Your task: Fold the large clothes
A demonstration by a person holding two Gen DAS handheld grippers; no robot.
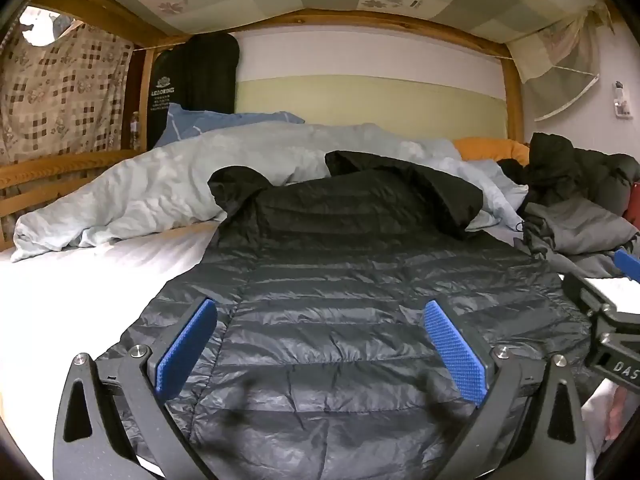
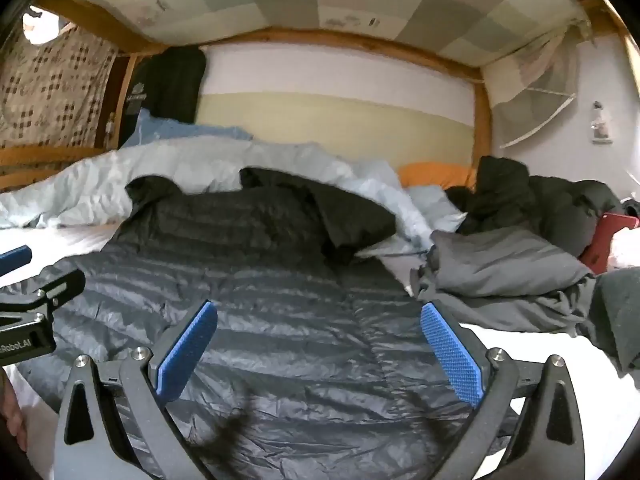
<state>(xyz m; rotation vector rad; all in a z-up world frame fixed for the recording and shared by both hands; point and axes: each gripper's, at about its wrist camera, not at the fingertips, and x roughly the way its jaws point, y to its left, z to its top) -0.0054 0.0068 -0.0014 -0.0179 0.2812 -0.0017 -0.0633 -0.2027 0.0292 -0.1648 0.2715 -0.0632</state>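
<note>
A dark grey quilted down jacket point(image 1: 352, 304) lies flat on the white bed sheet, hem toward me, hood and a black sleeve at the far end. It also shows in the right wrist view point(image 2: 280, 312). My left gripper point(image 1: 320, 344) is open and empty, hovering over the jacket's lower left part. My right gripper point(image 2: 320, 344) is open and empty over the jacket's lower right part. Each gripper's body shows at the edge of the other's view.
A crumpled light blue duvet point(image 1: 160, 184) lies behind the jacket. Grey and black clothes point(image 2: 512, 264) are piled at the right, beside a red object point(image 2: 608, 240). An orange pillow point(image 1: 492, 148) lies at the back. The wooden bunk frame point(image 1: 512, 92) and upper bunk close in overhead.
</note>
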